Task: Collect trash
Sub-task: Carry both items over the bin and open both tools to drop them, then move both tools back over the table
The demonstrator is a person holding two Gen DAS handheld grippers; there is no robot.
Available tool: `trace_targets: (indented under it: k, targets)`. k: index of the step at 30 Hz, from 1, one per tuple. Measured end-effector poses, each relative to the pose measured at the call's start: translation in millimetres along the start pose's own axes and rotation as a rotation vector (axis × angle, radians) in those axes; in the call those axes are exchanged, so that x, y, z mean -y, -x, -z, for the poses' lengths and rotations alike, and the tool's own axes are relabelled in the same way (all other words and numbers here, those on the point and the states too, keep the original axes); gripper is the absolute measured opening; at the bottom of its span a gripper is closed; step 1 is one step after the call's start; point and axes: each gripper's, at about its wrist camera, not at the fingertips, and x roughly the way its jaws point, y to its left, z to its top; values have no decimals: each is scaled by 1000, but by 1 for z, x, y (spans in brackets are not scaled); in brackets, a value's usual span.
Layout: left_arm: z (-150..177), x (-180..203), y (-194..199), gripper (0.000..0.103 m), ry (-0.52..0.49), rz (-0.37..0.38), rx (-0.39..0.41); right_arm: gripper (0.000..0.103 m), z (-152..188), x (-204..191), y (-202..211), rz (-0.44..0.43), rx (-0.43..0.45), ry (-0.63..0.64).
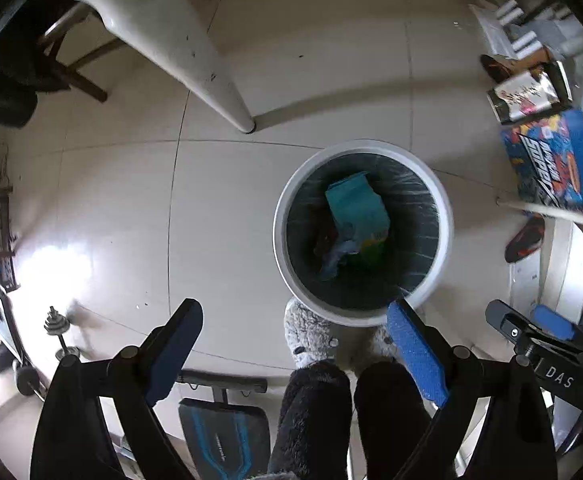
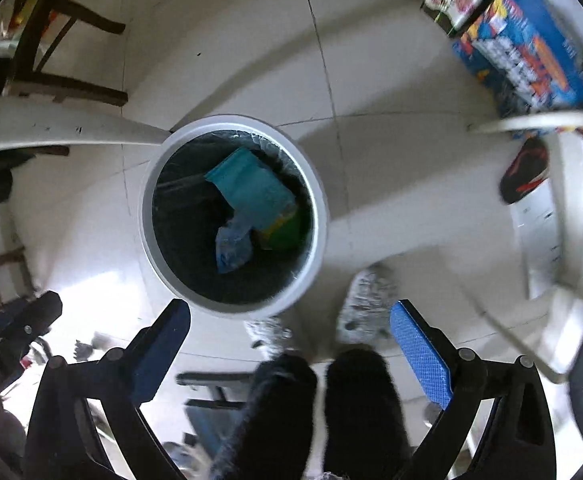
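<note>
A round white plastic trash bin [image 1: 361,232] lined with a dark bag is seen from above on the pale tiled floor [image 1: 123,208]. Inside the bin, a teal cardboard carton [image 1: 357,206] lies tilted against the far side of the liner, a crumpled pale blue wrapper [image 2: 233,246] is seen just below it, and a green and yellow package [image 2: 283,232] is partly covered by the carton.

The left gripper [image 1: 295,322] is held above the near rim of the bin with its jaws spread wide and nothing between them. The right gripper [image 2: 289,324] is likewise held above the bin's near rim, jaws parted and empty; in the left wrist view it appears to the right of the bin.

Two grey fuzzy slippers [image 2: 365,300] are planted just beside the bin's near edge, with dark fleece trouser legs [image 2: 355,408] rising from them. A white table leg [image 1: 195,60] stands on the floor beyond the bin. To the right of the bin, a blue printed cardboard box [image 1: 551,160] and a black and red shoe [image 1: 525,240] are seen. A dumbbell [image 1: 57,332] lies well to the left of the bin.
</note>
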Motion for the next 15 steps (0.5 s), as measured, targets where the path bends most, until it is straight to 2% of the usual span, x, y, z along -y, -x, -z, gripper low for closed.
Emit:
trace_targets:
  k: [3,15]
  targets:
    - [5,-1,22,94,-15,-1,15,101,7,-4,33,43,33,24]
    - [34,-13,151,94,-38,13,87,101,41,-35,178,47,101,70]
